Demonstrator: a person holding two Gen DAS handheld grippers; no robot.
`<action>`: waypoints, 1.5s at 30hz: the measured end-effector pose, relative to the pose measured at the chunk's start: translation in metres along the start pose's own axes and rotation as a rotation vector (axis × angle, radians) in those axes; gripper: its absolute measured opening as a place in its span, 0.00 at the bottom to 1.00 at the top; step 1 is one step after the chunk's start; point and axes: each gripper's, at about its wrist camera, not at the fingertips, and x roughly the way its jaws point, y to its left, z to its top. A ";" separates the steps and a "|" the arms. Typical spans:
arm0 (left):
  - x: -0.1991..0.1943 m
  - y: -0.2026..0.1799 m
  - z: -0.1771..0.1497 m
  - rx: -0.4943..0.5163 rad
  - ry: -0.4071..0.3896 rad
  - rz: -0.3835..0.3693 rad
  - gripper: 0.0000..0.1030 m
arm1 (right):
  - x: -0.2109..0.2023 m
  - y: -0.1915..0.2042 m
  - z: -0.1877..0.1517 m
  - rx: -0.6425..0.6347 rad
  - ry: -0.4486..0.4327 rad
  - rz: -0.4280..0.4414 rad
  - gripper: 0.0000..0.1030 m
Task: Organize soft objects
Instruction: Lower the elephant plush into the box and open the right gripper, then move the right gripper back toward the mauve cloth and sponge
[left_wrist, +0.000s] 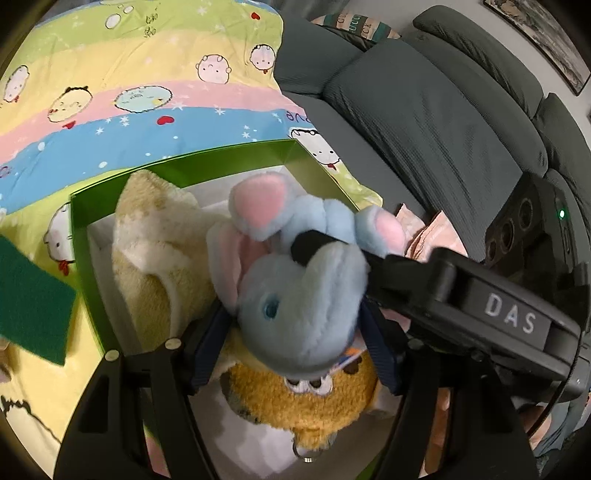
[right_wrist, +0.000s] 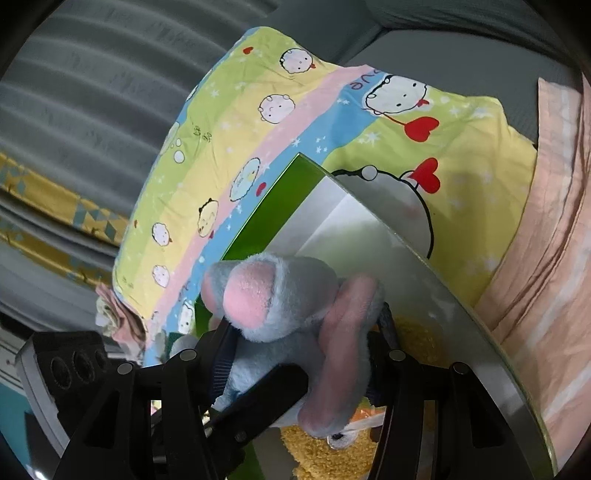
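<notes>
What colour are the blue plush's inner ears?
Pink, on the blue plush; clearest in the left wrist view.

A: Both views: even, soft indoor light, no hard shadows. Source not visible. Fisheye vignette darkens every corner.

B: Distortion? The green box has rims that bow outward in the left wrist view; straight edges curve more the farther they sit from the box.

A: Confirmed. Motion blur: blue plush mouse, just above the box floor, is soft-edged in both views. Green sponge, left of the box, is smeared.

B: Right wrist view: box inner wall looks washed out, pale grey glare. Cartoon blanket beyond the box stays fairly sharp.

A: Small green indicator light, right of the box, blooms slightly.
</notes>
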 end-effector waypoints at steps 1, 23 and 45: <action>-0.008 -0.003 -0.003 0.016 -0.014 0.015 0.67 | -0.001 0.003 -0.001 -0.015 -0.008 -0.014 0.57; -0.153 0.119 -0.113 -0.177 -0.222 0.248 0.85 | -0.085 0.033 -0.041 -0.101 -0.286 -0.124 0.83; -0.201 0.239 -0.182 -0.423 -0.317 0.428 0.98 | 0.018 0.169 -0.126 -0.428 -0.145 -0.020 0.87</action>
